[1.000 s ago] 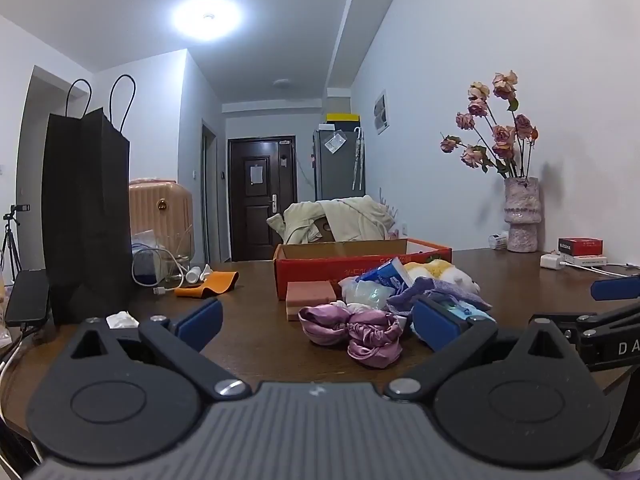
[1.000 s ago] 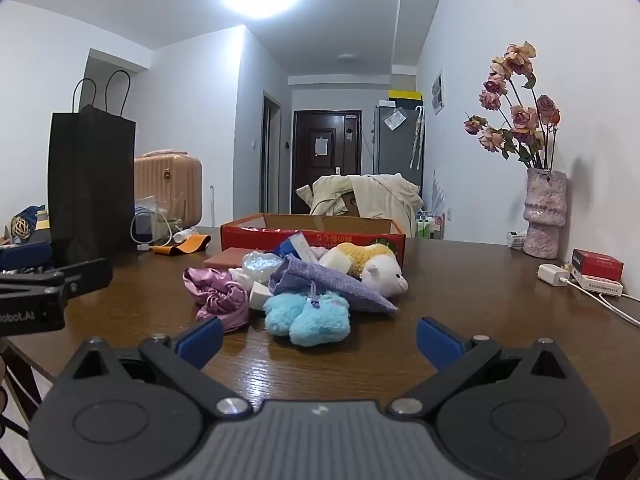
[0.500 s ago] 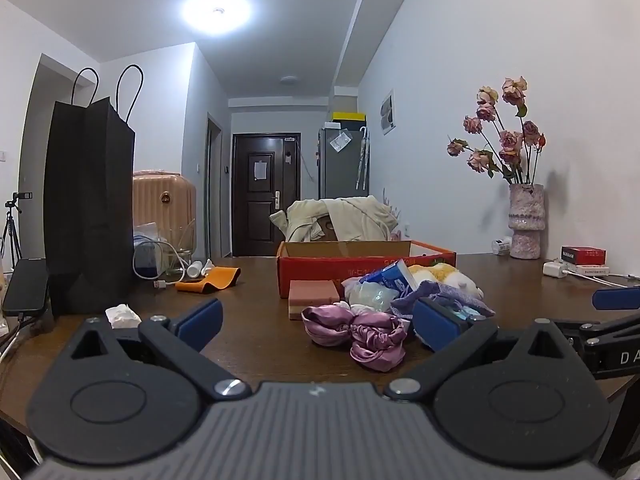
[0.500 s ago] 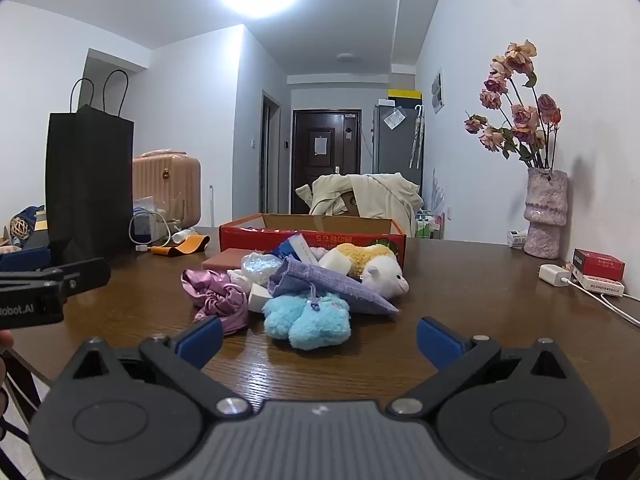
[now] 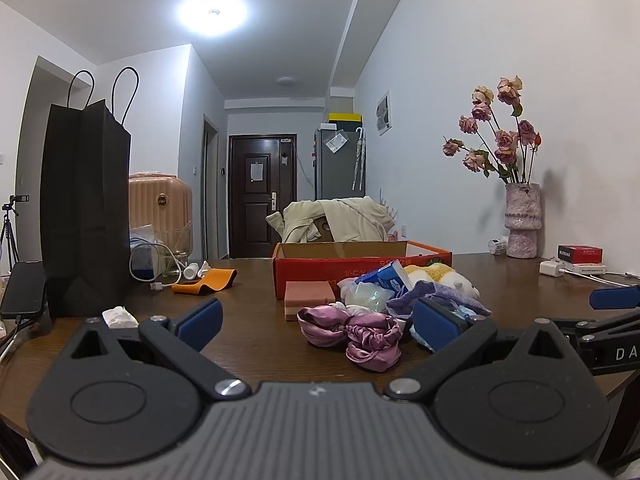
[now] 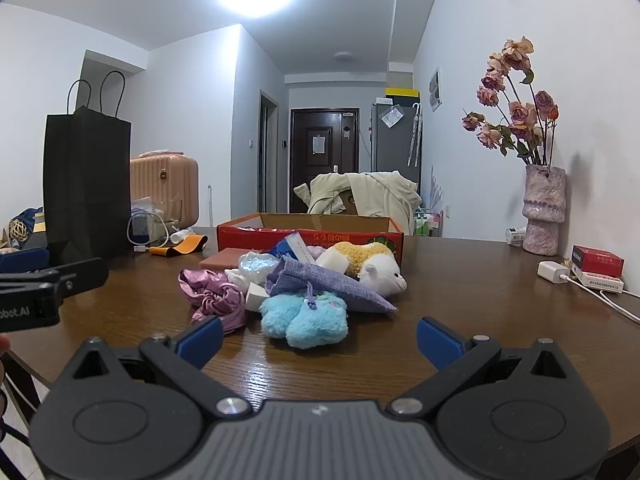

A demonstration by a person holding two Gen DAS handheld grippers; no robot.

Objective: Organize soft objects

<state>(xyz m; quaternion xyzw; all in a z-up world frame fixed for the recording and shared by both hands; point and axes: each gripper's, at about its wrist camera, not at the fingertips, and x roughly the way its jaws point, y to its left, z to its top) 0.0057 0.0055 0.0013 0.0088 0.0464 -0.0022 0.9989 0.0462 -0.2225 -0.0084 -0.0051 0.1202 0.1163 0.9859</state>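
- On the bench (image 6: 460,300), in front of the red cardboard box (image 6: 310,232), the soft objects sit heaped: purple satin scrunchie (image 5: 356,330), blue fluffy slippers (image 6: 306,316), lavender pouch (image 6: 320,284), plush lamb (image 6: 380,270).
- Left gripper (image 5: 316,316) and right gripper (image 6: 318,338) both hang spread apart, empty, short of the heap.
- Risk: the items overlap, so pinching one likely drags its neighbours along.
- The pouch's long axis runs left-right, tapering rightward.

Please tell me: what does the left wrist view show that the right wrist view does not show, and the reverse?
Only the left wrist view shows the white crumpled tissue beside the black paper bag and the dark phone at the table edge. Only the right wrist view shows the blue fluffy slippers whole, and a woven ball far left. Both show the red cardboard box, the purple satin scrunchies and the flower vase.
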